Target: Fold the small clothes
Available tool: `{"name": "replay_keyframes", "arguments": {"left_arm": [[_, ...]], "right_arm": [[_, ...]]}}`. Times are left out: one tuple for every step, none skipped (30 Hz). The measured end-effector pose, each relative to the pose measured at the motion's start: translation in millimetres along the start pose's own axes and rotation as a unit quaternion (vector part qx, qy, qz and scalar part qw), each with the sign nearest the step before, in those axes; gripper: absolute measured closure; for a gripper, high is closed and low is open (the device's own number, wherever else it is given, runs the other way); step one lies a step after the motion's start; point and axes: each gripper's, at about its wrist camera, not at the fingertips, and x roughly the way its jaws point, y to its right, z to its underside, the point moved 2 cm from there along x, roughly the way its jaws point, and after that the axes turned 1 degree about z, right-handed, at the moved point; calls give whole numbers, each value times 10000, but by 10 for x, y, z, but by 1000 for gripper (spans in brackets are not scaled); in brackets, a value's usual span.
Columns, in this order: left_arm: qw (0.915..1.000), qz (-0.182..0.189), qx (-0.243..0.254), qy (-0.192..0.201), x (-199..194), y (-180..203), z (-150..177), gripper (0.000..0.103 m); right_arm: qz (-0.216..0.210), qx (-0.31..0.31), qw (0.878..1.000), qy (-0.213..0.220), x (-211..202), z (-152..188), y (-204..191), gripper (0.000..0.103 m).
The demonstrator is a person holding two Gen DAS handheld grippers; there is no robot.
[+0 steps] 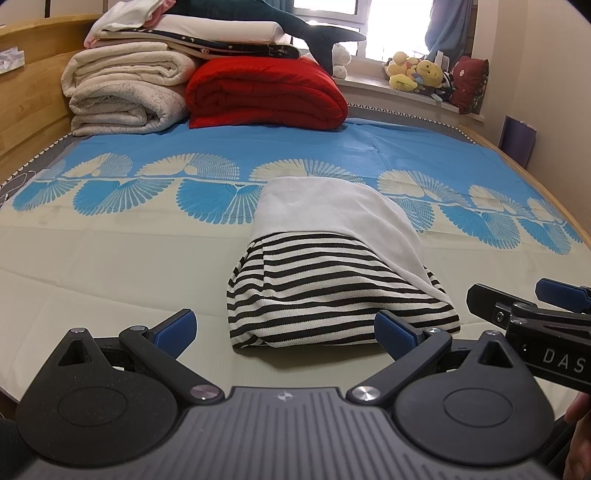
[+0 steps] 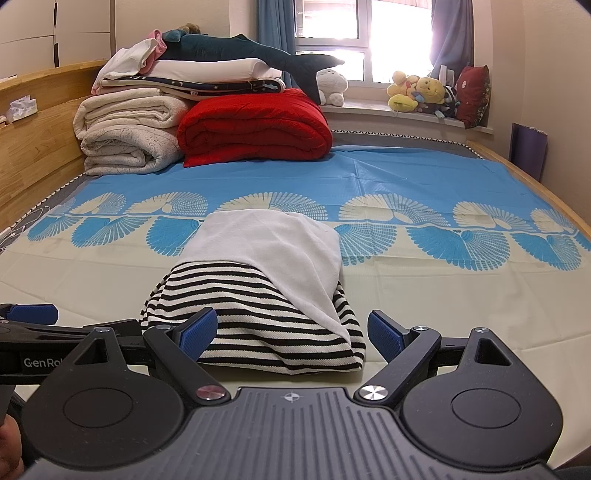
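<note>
A small garment [image 1: 332, 280] lies folded into a compact bundle on the bed sheet [image 1: 110, 266], black-and-white striped at the near end and plain white at the far end. My left gripper [image 1: 284, 330] is open just short of its near edge, with nothing between the fingers. In the right wrist view the same garment [image 2: 258, 295] lies straight ahead, and my right gripper [image 2: 291, 332] is open, its blue pads [image 2: 199, 332] level with the bundle's near edge and not gripping it. The right gripper [image 1: 524, 306] also shows at the right side of the left wrist view.
Folded cream blankets [image 1: 125, 92] and a red quilt [image 1: 266, 92] are stacked at the head of the bed, with a plush shark [image 1: 295, 26] on top. Soft toys [image 1: 417, 74] sit on the windowsill. A wooden bed frame [image 1: 33, 110] runs along the left.
</note>
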Motion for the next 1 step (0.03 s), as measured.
{"name": "replay_keyframes", "arguments": {"left_arm": [[10000,-1,0,-2,0,2,-2,1]], "right_arm": [[1,2,10000,1,-3,1,3,14]]}}
